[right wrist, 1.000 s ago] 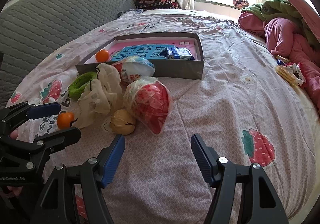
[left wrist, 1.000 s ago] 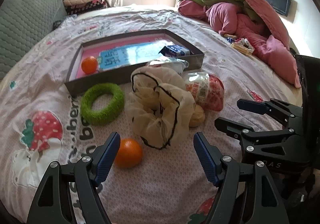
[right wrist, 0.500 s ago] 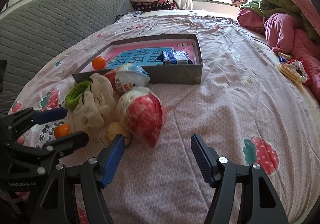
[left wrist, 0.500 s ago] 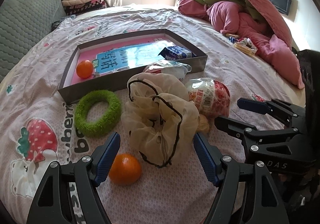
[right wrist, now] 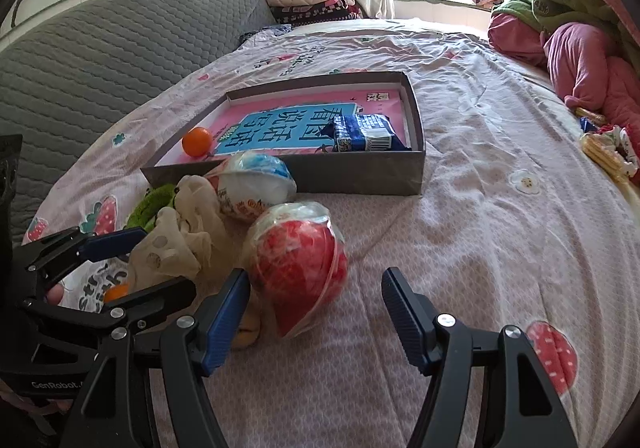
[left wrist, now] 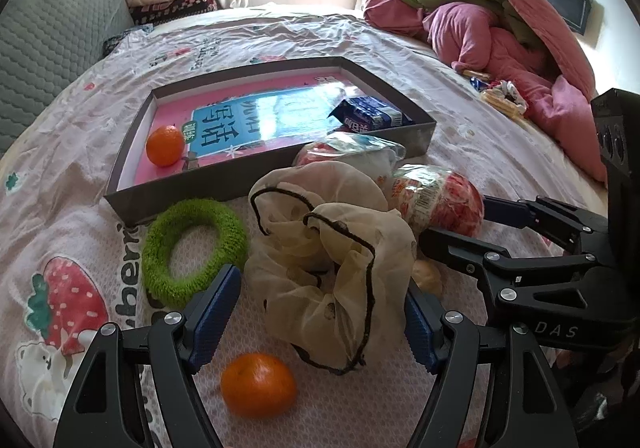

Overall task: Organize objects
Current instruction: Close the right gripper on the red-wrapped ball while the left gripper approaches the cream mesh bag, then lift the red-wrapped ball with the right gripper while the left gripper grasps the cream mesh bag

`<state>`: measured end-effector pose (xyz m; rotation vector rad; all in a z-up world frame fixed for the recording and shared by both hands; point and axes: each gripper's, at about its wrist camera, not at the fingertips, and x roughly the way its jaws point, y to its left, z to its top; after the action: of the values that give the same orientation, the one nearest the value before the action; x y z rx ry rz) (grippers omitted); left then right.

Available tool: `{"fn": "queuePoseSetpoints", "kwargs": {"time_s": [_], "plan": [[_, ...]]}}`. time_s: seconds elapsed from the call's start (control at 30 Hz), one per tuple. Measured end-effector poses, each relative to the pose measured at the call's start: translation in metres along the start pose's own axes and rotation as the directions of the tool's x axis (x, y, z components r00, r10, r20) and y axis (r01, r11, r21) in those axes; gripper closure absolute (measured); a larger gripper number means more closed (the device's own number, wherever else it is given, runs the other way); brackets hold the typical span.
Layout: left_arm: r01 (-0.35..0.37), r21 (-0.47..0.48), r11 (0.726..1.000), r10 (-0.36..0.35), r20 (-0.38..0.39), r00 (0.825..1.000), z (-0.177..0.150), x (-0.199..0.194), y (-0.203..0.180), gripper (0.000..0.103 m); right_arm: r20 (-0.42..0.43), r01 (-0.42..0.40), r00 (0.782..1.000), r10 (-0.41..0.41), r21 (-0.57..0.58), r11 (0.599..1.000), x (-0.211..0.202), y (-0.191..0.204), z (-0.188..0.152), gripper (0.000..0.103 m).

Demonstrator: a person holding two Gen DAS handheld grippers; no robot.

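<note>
Left jaws: my left gripper [left wrist: 320, 312] stands wide, holding nothing; its blue pads flank the near end of the cream scrunchie [left wrist: 332, 260], with a gap on each side.
Right jaws: my right gripper [right wrist: 316, 312] is also spread wide and empty; the red wrapped ball [right wrist: 298, 274] lies just ahead of the left pad, partly between the fingers, and I cannot tell whether pad and wrapper touch.
Scrunchie: a sheer cream fabric with a dark edge, heaped on the bedsheet [left wrist: 460, 116], touching the green ring [left wrist: 192, 252] on its left.
Loose orange: one orange [left wrist: 258, 384] sits on the sheet near my left pad, apart from the scrunchie.
Yellow lump: a small yellowish thing [left wrist: 428, 276] peeks out under the scrunchie's right side; too hidden to name.
Wrapped balls: the red one lies to the right of the scrunchie; a second, blue and white wrapped ball [right wrist: 256, 184], leans against the front wall of the box.
Box: the shallow grey box [left wrist: 176, 192] sits beyond the heap, open on top.
Inside the box: a pink and blue book [left wrist: 272, 120] lies flat on the bottom, a second orange [left wrist: 165, 146] rests in the left corner, and a blue packet [left wrist: 370, 116] lies at the right end on top of the book.
Far side: pink and green bedding [left wrist: 500, 32] is piled at the right edge of the bed.
</note>
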<state>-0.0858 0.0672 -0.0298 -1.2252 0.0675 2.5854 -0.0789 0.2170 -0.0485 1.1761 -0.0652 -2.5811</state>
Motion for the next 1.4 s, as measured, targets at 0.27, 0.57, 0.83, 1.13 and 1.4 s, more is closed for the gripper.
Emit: {"fn": "queuePoseSetpoints", "kwargs": {"time_s": [0.27, 0.57, 0.83, 1.13, 1.4], "plan": [[0.017, -0.029, 0.999, -0.017, -0.013, 1.0, 0.007, 0.009, 0.009, 0.026, 0.001, -0.049, 0.999, 0.049, 0.042, 0.998, 0.012, -0.005, 0.007, 0.036], [0.034, -0.034, 0.999, -0.034, -0.011, 0.999, 0.009, 0.011, 0.01, 0.027, 0.019, -0.089, 0.996, 0.088, 0.09, 0.992, 0.016, -0.013, 0.009, 0.048], [0.047, -0.046, 0.998, -0.048, -0.014, 0.999, 0.008, 0.013, 0.01, 0.043, 0.034, -0.07, 0.997, 0.067, 0.08, 0.994, 0.011, -0.012, 0.007, 0.049], [0.077, -0.058, 0.995, -0.076, 0.01, 0.997, 0.007, 0.004, 0.01, 0.07, 0.038, -0.065, 0.997, 0.061, 0.104, 0.992, 0.006, -0.016, 0.006, 0.049], [0.094, -0.076, 0.993, -0.091, 0.045, 0.995, 0.009, -0.009, 0.013, 0.076, 0.052, -0.067, 0.997, 0.062, 0.097, 0.993, -0.002, -0.013, 0.005, 0.049]]}}
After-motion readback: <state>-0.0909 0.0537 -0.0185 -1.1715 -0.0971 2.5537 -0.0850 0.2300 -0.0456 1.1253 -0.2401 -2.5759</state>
